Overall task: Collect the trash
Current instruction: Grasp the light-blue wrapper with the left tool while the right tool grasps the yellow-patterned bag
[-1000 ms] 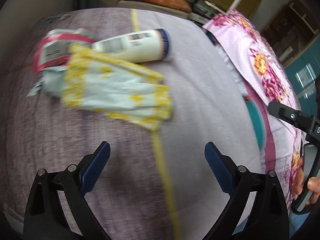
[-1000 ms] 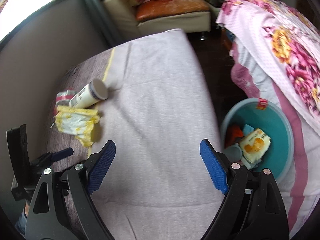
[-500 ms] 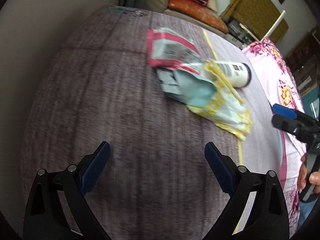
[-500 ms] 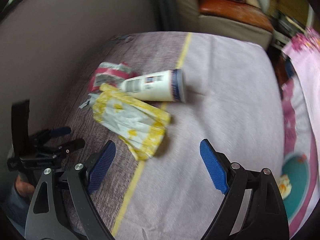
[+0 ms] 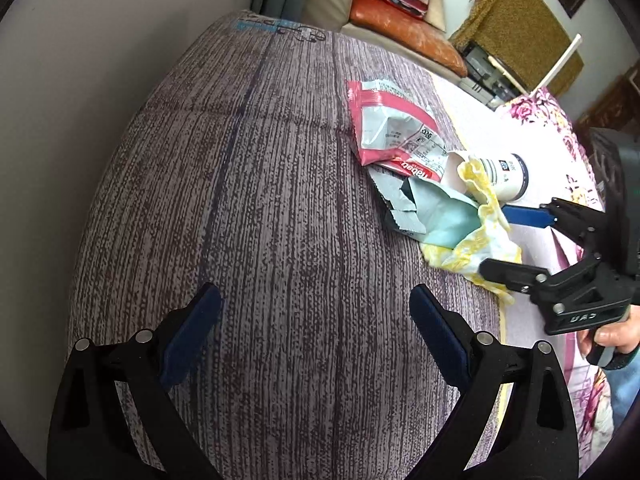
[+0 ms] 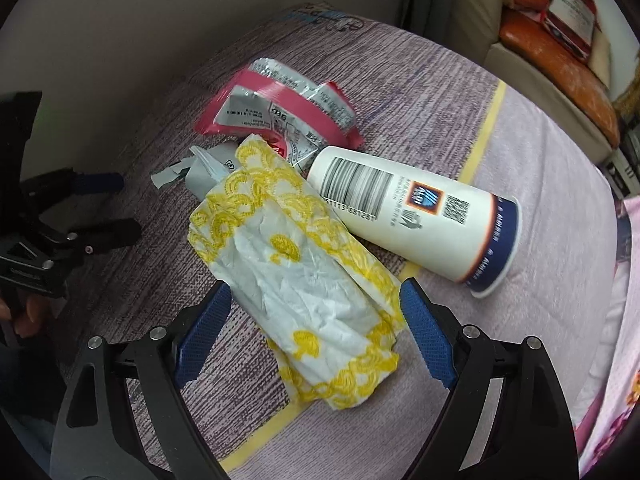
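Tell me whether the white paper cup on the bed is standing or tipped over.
Tipped over. The white paper cup lies on its side on the bedspread, its barcode facing up, its narrow end against the yellow-patterned wrapper.

Each gripper was built of matte black plastic arms with triangular cut-outs and round silver screw heads at the joints. The left gripper [image 5: 316,316] carried dark blue, finely textured pads [image 5: 192,332] on the inner faces of its fingers. The right gripper [image 6: 316,312] had brighter blue pads [image 6: 426,336] of the same knurled pattern. Seen from the left wrist view, the right gripper's frame bore raised lettering, too small to read, and a grey body stood behind it. A blue sleeve [image 5: 624,392] showed below the hand [image 5: 612,338].
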`<state>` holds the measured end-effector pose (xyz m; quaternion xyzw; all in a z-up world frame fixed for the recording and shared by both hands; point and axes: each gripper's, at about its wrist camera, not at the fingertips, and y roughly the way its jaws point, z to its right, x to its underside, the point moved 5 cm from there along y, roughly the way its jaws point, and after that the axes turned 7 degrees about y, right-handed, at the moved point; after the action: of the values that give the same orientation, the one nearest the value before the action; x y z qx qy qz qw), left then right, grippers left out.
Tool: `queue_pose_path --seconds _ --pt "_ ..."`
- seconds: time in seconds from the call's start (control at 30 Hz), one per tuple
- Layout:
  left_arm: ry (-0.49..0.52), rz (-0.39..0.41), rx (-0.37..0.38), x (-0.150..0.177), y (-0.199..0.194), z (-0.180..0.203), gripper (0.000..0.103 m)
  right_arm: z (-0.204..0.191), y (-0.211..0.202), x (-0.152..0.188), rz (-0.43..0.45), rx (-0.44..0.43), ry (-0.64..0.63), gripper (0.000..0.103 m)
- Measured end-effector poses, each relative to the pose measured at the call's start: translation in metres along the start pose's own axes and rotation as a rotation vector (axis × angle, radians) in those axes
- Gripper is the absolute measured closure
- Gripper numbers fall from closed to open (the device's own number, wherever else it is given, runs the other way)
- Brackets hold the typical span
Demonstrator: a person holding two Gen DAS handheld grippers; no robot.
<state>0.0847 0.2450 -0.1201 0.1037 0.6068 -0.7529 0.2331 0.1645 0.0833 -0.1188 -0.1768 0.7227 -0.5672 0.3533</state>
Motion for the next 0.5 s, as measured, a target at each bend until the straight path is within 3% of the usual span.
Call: queue_pose_path --seconds 0.13,0.2,0.23,0.33,0.5 --pt "-0.008 0.002 0.001 -0.001 0.0 -0.001 0.008 -0.007 0.007 0.008 -0.028 -0.025 -0.018 0.021" --pt "-0.005 0.002 0.0 -0.001 -0.001 0.0 0.008 -0.015 0.007 0.017 -0.035 -0.021 -0.041 0.034" --pt "-0.001 0.002 0.0 -0.001 -0.001 0.001 0.008 -0.014 0.007 0.018 -0.033 -0.008 -0.046 0.05" --pt "0.016 0.006 -0.003 -0.005 -0.002 0.007 0.008 -0.015 0.002 0.027 -0.024 0.002 -0.021 0.074" --pt "0.042 0.018 0.006 -0.015 -0.003 0.016 0.008 -0.011 -0.015 0.049 -0.009 -0.065 0.122 0.079"
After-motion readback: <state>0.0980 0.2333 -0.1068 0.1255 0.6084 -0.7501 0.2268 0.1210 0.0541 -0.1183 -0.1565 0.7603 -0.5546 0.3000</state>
